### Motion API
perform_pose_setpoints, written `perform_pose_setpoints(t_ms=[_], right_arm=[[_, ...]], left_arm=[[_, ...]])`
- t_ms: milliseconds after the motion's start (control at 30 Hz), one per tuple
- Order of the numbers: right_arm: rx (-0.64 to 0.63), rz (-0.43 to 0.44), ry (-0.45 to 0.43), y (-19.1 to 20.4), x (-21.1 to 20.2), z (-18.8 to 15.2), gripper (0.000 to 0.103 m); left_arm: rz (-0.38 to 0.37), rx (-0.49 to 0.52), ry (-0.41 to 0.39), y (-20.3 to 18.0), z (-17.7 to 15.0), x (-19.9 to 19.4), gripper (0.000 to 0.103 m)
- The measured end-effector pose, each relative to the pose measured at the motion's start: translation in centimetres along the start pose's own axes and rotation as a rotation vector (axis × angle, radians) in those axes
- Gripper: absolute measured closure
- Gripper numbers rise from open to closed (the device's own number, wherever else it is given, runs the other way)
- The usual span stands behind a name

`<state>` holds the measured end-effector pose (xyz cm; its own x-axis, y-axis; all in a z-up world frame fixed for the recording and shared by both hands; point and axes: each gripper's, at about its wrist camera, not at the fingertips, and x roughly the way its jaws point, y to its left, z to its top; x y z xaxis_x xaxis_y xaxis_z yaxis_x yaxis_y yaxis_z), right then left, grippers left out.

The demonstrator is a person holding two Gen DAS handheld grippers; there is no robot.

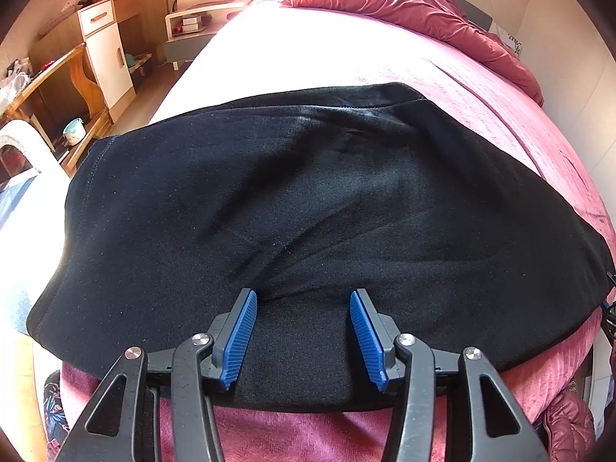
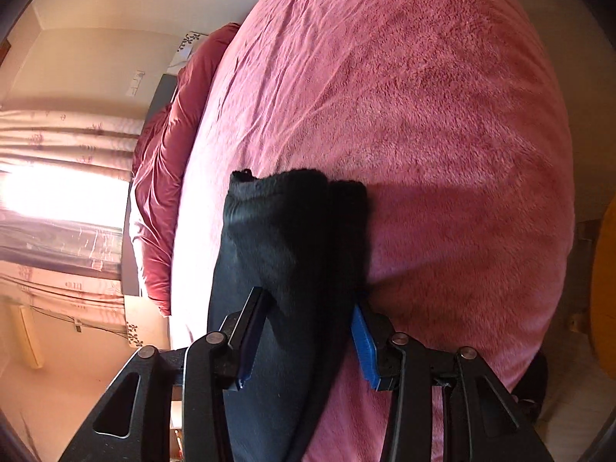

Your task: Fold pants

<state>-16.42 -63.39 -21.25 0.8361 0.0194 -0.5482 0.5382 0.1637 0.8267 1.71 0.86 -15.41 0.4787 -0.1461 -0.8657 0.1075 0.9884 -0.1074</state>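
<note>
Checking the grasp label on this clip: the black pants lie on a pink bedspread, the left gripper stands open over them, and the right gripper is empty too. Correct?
Not quite. The right gripper is not empty: a bunched fold of the black pants runs between its fingers, as the right wrist view shows. The rest holds: the pants lie on the pink bedspread, and the left gripper stands open over them.

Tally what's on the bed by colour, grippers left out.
Black: 1, the pants
Pink: 1, the blanket covering the bed
Dark red: 1, the bunched duvet at the far end
Total: 3
</note>
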Motion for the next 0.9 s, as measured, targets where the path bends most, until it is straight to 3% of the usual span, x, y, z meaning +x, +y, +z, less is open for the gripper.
perform_pose_setpoints(t_ms=[300, 400, 500, 733, 900], right_arm=[[-0.026, -0.003, 0.0, 1.6, 1.8, 1.2, 0.059], [-0.077, -0.047, 0.004, 2.3, 2.1, 1.2, 0.076], [-0.107, -0.062, 0.007, 3.0, 2.1, 1.3, 0.081], [-0.197, -0.056, 0.01, 5.5, 1.2, 1.5, 0.085], [-0.327, -0.013, 0.021, 9.7, 0.0, 0.2, 0.087]], left_arm=[[0.027, 0.007, 0.001, -0.7, 0.1, 0.1, 0.051], [0.029, 0.006, 0.002, -0.8, 0.2, 0.1, 0.051], [0.028, 0.003, 0.003, -0.8, 0.2, 0.0, 0.051], [0.025, -0.001, -0.001, -0.6, 0.2, -0.2, 0.051], [0.018, -0.008, 0.0, -0.4, 0.1, -0.1, 0.051]])
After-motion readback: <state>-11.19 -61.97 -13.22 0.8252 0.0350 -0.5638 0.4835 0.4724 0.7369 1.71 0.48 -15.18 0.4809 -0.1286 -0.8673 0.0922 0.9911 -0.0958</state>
